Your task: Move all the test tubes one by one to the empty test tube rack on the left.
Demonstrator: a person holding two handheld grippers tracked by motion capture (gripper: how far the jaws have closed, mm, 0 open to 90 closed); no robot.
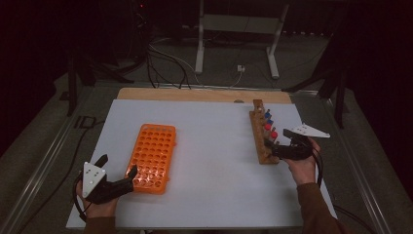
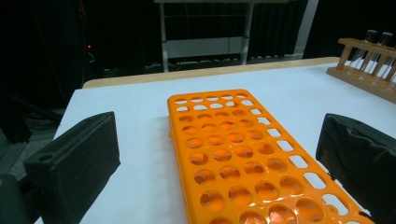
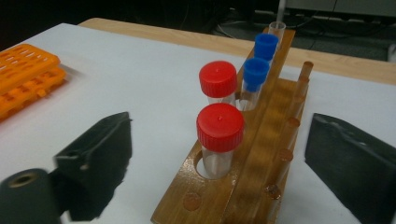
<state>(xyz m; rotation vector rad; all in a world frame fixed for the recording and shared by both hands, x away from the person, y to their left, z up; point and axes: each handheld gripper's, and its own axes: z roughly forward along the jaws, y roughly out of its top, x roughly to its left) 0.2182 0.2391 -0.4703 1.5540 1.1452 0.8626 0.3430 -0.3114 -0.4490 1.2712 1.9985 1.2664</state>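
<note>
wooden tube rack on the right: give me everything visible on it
The wooden tube rack is a long, narrow, brown, glossy-looking piece lying flat on the white table, near its right edge. One side has round holes, the other a row of upright pegs. It holds four clear tubes: two red-capped nearest the right hand-held gripper, two blue-capped behind, plus an uncapped one at the far end. The gripper's open jaws flank its near end; contact is unclear.

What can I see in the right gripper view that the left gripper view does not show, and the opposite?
Right gripper view: two red-capped tubes and two blue-capped tubes standing in the wooden rack, caps clear, between open jaws. Left gripper view: the round holes of the orange tube rack close up, all empty as far as visible, between open jaws. Both share the white table, the orange rack and the wooden rack.
</note>
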